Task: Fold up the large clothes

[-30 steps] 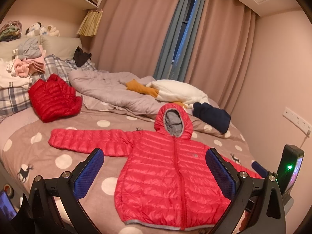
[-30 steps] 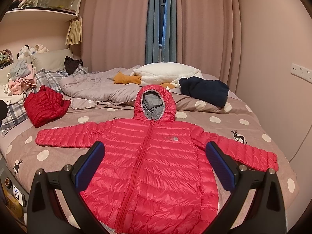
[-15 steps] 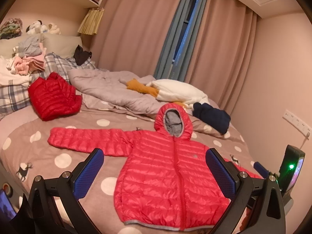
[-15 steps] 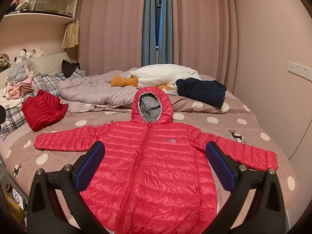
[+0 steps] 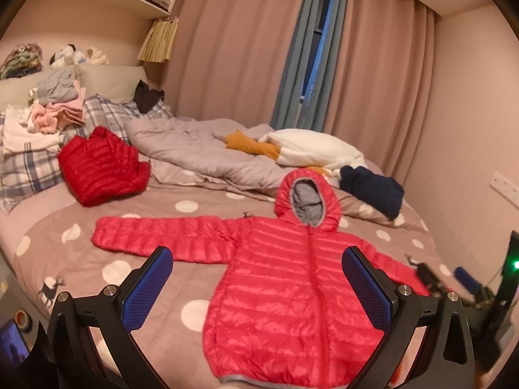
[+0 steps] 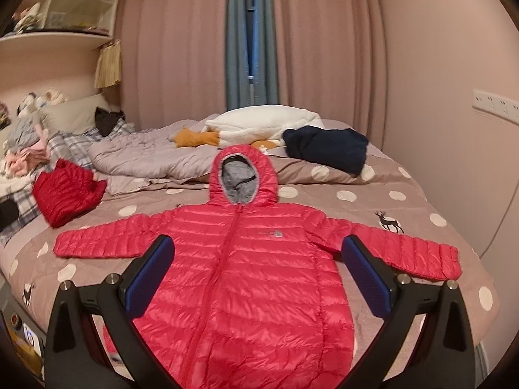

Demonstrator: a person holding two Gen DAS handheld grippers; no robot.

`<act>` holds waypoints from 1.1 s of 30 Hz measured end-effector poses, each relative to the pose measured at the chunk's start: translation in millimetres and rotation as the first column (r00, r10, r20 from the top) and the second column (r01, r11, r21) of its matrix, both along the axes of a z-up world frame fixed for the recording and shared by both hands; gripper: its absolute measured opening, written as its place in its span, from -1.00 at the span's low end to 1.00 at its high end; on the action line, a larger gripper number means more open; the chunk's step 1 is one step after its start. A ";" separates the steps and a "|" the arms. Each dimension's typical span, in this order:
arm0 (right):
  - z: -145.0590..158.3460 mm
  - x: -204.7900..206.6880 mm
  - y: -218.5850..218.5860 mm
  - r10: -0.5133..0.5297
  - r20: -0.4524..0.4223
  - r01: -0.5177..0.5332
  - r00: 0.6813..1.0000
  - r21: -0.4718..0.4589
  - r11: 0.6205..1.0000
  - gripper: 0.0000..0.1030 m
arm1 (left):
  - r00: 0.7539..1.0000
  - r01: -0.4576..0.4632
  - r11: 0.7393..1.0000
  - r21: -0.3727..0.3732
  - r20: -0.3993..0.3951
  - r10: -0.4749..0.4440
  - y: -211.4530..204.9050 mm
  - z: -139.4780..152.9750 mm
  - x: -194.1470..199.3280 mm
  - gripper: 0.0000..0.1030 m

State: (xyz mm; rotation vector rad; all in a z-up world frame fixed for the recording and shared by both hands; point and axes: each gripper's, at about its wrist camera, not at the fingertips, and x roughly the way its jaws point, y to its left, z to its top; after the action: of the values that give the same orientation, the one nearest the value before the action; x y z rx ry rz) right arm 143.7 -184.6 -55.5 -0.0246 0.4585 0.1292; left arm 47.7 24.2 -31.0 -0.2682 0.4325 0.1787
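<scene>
While red jacket point(image 6: 246, 269) lies flat as before, views shifted slightly; both grippers' fingers apart, empty.

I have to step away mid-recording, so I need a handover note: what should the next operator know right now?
Left gripper: open, empty, above the bed.
Right gripper: open, empty, also above it.
Pink hooded puffer jacket: flat, front up, zipped, both sleeves spread out, hood towards the duvet.
Done: jacket laid out. A red jacket already lies folded near the pillows.
Left: every fold of the pink one, probably sleeves first.
</scene>
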 end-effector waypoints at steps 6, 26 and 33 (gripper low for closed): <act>-11.1 46.9 -47.0 -0.122 -0.057 0.125 0.991 0.061 0.990 1.00 | 0.997 -0.076 0.996 -0.055 -0.023 0.075 29.7 -24.7 50.5 1.00; -139.9 165.2 -294.2 -0.596 -0.435 0.724 0.675 0.232 0.650 0.99 | 0.896 -0.445 0.634 -0.632 -0.326 0.303 272.9 -219.8 149.4 0.77; -163.7 146.1 -329.9 -0.572 -0.478 0.743 0.667 0.366 0.560 0.99 | 0.878 -0.472 0.721 -0.507 -0.344 0.333 269.7 -212.4 155.5 -0.37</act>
State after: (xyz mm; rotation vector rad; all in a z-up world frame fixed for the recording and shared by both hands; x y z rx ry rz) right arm 289.8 -514.6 -219.2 0.7510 0.7070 -0.5220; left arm 203.2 293.9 -243.4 -0.9644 0.6537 0.5194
